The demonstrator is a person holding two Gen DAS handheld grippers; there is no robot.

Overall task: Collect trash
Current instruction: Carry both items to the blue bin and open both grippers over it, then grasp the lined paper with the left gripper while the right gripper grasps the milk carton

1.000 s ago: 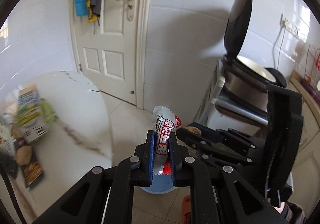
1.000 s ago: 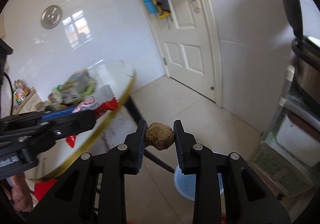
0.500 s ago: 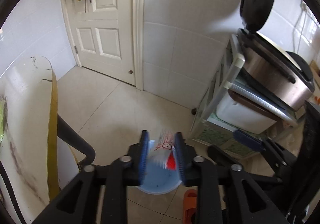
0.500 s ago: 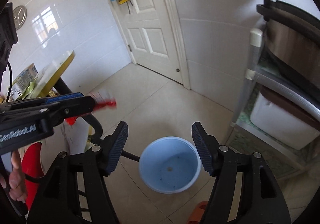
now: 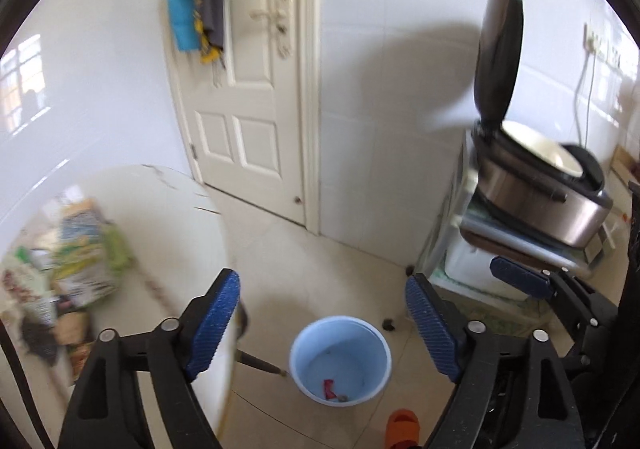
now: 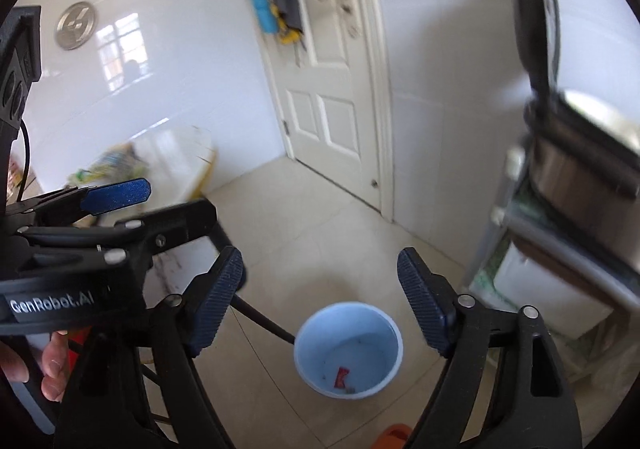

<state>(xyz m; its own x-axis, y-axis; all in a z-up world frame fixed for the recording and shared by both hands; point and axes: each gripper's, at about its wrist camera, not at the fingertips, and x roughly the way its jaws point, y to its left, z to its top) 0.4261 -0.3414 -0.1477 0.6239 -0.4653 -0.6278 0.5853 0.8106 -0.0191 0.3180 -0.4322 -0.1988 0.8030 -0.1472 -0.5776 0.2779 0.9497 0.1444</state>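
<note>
— Left wrist view: what's in the blue bucket (image 5: 340,359)?
— A red wrapper (image 5: 329,388) lies on its bottom with a small dark lump just beside it. The bucket stands on the tiled floor, below and between the fingers of the left gripper (image 5: 326,323). Its jaws have just been opening and now stand spread wide with nothing between them.
— Any other trash?
— Blurred packets (image 5: 86,257) lie on the round table (image 5: 168,217) at the left. On the rack at the right, a rice cooker (image 5: 536,185) sits with its lid raised and a pale inner pot showing.
— And the right wrist view?
— Same bucket (image 6: 348,353), below the right gripper (image 6: 322,305), with the red wrapper (image 6: 341,376) and a dark bit next to it on the bottom. These jaws have also just been opening; they're spread apart and empty. The left gripper (image 6: 144,201) reaches in from the left, a person's hand (image 6: 48,365) on its handle.
</note>
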